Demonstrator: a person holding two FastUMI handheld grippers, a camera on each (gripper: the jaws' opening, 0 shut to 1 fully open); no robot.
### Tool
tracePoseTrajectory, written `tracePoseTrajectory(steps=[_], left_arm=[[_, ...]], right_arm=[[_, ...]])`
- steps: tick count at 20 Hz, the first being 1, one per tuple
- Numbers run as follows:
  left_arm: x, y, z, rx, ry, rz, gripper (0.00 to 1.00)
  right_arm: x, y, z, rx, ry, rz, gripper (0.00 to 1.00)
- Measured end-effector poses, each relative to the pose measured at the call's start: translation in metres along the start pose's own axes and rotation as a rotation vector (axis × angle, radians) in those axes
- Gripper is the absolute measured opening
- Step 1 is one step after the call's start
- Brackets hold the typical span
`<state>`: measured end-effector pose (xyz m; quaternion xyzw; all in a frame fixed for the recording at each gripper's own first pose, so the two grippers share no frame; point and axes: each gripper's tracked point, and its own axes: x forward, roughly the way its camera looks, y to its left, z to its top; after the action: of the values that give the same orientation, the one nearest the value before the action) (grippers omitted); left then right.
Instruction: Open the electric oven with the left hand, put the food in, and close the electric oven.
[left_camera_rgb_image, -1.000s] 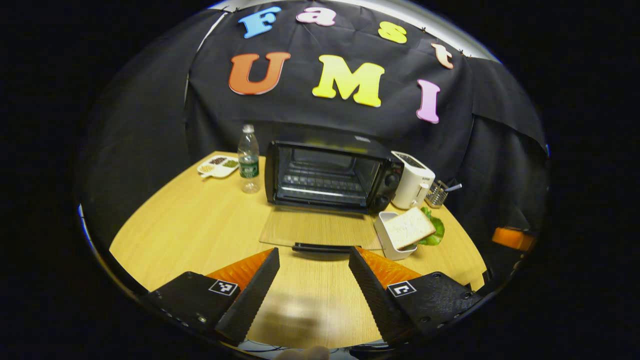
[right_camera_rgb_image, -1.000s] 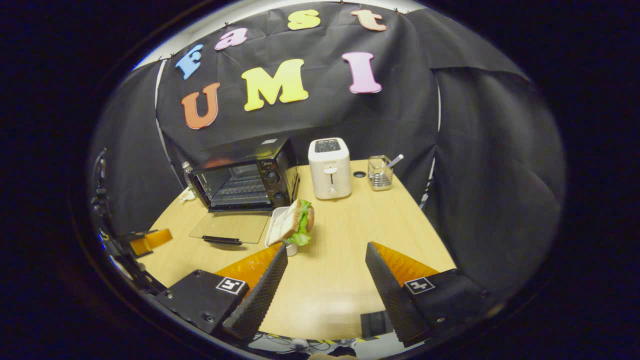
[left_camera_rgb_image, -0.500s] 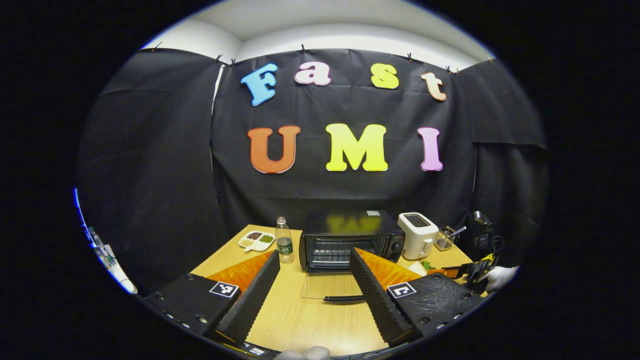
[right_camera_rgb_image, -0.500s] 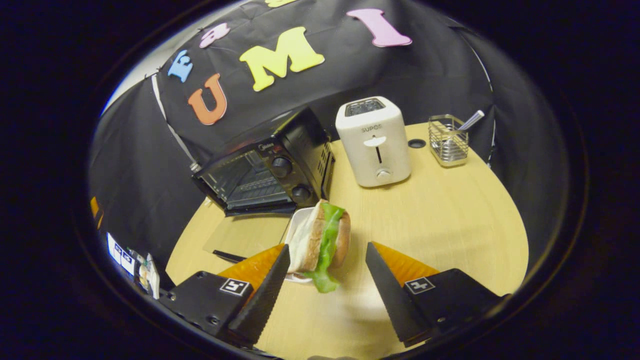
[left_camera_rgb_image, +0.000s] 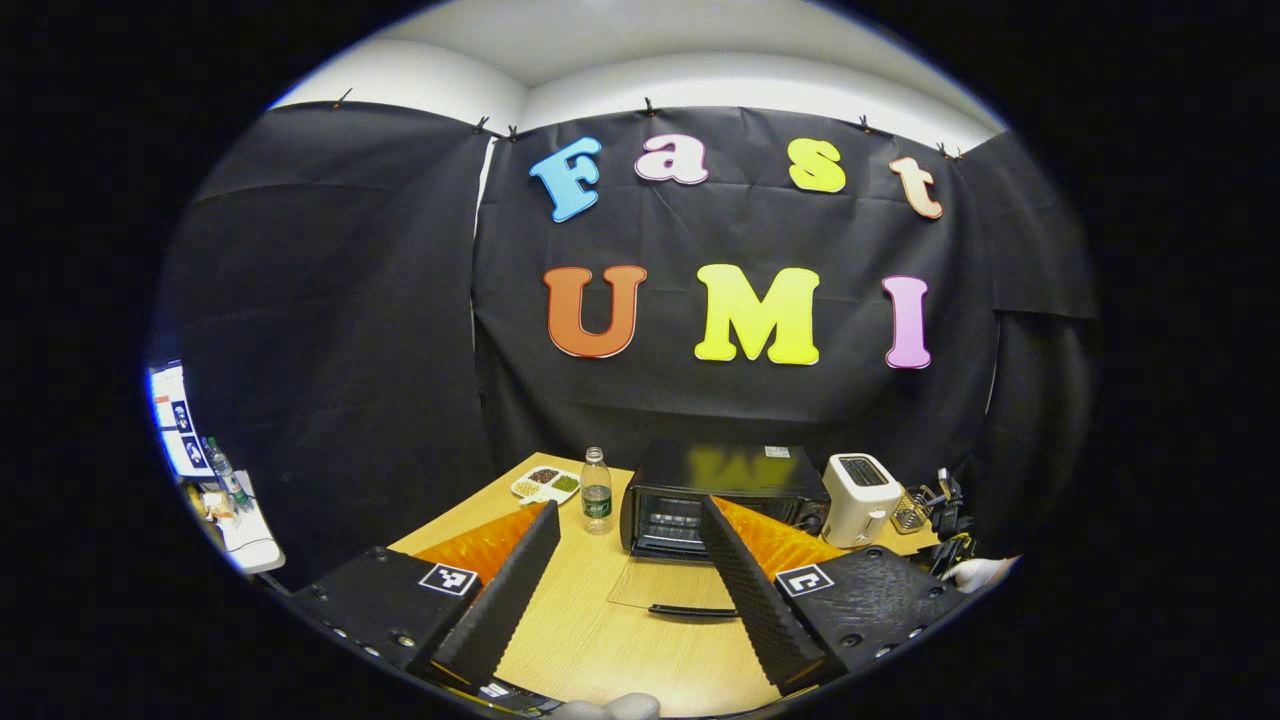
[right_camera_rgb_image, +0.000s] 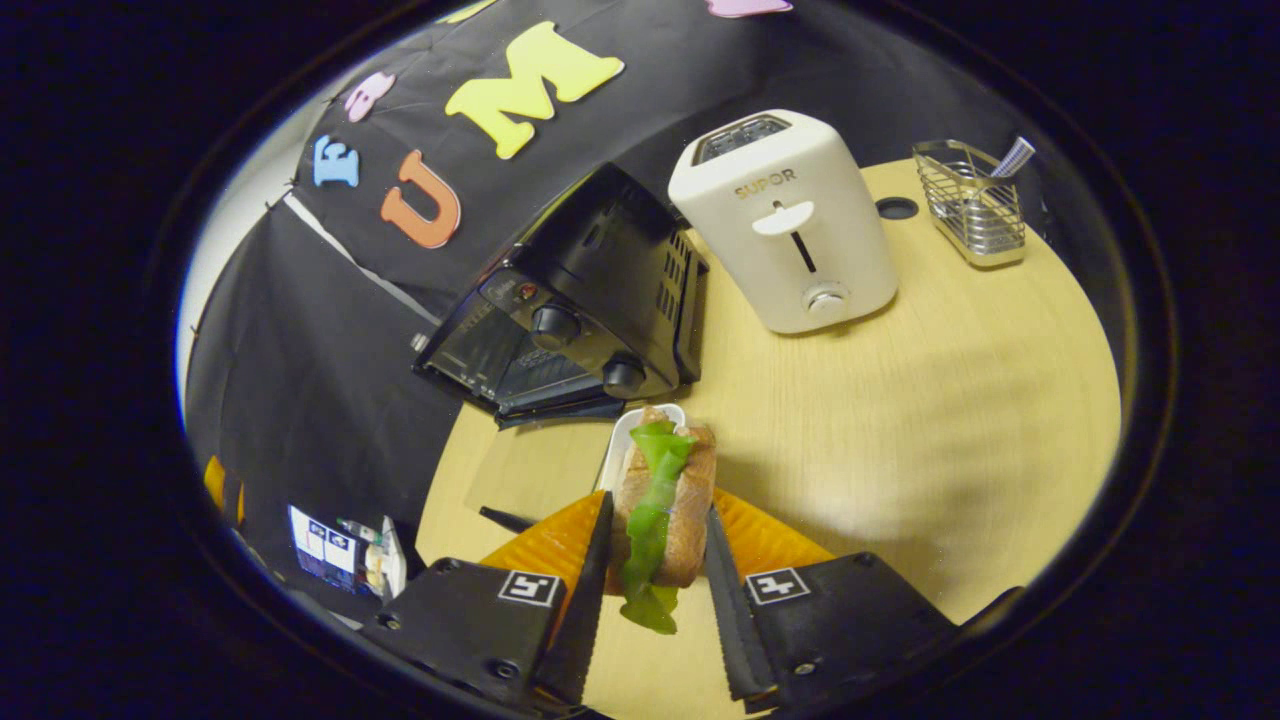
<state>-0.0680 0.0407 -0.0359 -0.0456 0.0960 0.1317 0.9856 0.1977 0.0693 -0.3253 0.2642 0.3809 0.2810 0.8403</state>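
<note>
Left gripper view, left to right: snack tray (left_camera_rgb_image: 546, 483) and water bottle (left_camera_rgb_image: 596, 490) at far-left of table (left_camera_rgb_image: 560, 640), then electric oven (left_camera_rgb_image: 725, 497) mid-table, door (left_camera_rgb_image: 672, 583) dropped flat onto table toward camera, handle (left_camera_rgb_image: 693, 610) at near edge. White toaster (left_camera_rgb_image: 858, 485) just beside oven on right, wire basket (left_camera_rgb_image: 910, 511) past it. Left claw (left_camera_rgb_image: 625, 570) released, fingers spread wide, holding nothing, well back from oven.

Right gripper view, left to right: oven (right_camera_rgb_image: 575, 300) seen at an angle, cavity open, knobs on near side panel. Sandwich (right_camera_rgb_image: 662, 495) with lettuce hanging out, standing on edge between fingers of right claw (right_camera_rgb_image: 655, 555). Both fingers look pressed on bread faces, so clenched on sandwich. White dish (right_camera_rgb_image: 628, 445) under its far end, just in front of oven. Toaster (right_camera_rgb_image: 785, 220) and wire basket (right_camera_rgb_image: 972, 205) farther right.

Progress, as judged: opening done, food gripped but not lifted clear of dish. Left to do: carry into cavity, release, swing door up.

Room: bare table wide on right of sandwich. Tight on left, where oven corner and flat door edge sit close. Path to cavity probably over door, with handle as an edge to clear. Trailing lettuce may snag or drop
</note>
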Motion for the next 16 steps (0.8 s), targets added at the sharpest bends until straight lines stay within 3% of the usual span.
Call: tracePoseTrajectory(steps=[1, 2, 3, 4, 5, 6, 7, 8, 9, 12, 16], left_arm=[[-0.001, 0.002, 0.001, 0.003, -0.002, 0.006, 0.93], [-0.003, 0.005, -0.001, 0.000, -0.002, 0.010, 0.93], [-0.003, 0.009, -0.002, -0.001, -0.013, 0.019, 0.93], [-0.002, 0.015, -0.004, 0.010, -0.017, 0.034, 0.93], [-0.002, 0.023, -0.010, 0.023, -0.014, 0.049, 0.93], [-0.001, 0.027, -0.013, 0.035, -0.016, 0.043, 0.93], [0.001, 0.024, -0.016, 0.044, -0.017, 0.023, 0.93], [0.003, 0.025, -0.019, 0.055, -0.014, -0.002, 0.93], [0.003, 0.025, -0.024, 0.057, -0.004, -0.027, 0.93], [0.012, 0.037, -0.030, 0.051, 0.019, -0.093, 0.94], [0.020, 0.050, -0.035, 0.079, 0.050, -0.181, 0.94]], right_arm=[[-0.003, 0.003, 0.003, 0.003, -0.013, 0.007, 0.39], [-0.007, 0.008, 0.007, -0.016, -0.024, 0.009, 0.47], [-0.012, 0.013, 0.010, -0.045, -0.036, 0.006, 0.43], [-0.019, 0.020, 0.014, -0.074, -0.053, -0.003, 0.34], [-0.028, 0.029, 0.022, -0.099, -0.079, -0.014, 0.42], [-0.036, 0.041, 0.031, -0.120, -0.113, -0.019, 0.43], [-0.043, 0.056, 0.039, -0.138, -0.149, -0.020, 0.34], [-0.050, 0.072, 0.045, -0.146, -0.188, -0.021, 0.43], [-0.055, 0.090, 0.050, -0.144, -0.228, -0.022, 0.43], [-0.053, 0.145, 0.056, -0.094, -0.355, -0.003, 0.42], [-0.013, 0.195, 0.053, 0.067, -0.546, 0.005, 0.42]])
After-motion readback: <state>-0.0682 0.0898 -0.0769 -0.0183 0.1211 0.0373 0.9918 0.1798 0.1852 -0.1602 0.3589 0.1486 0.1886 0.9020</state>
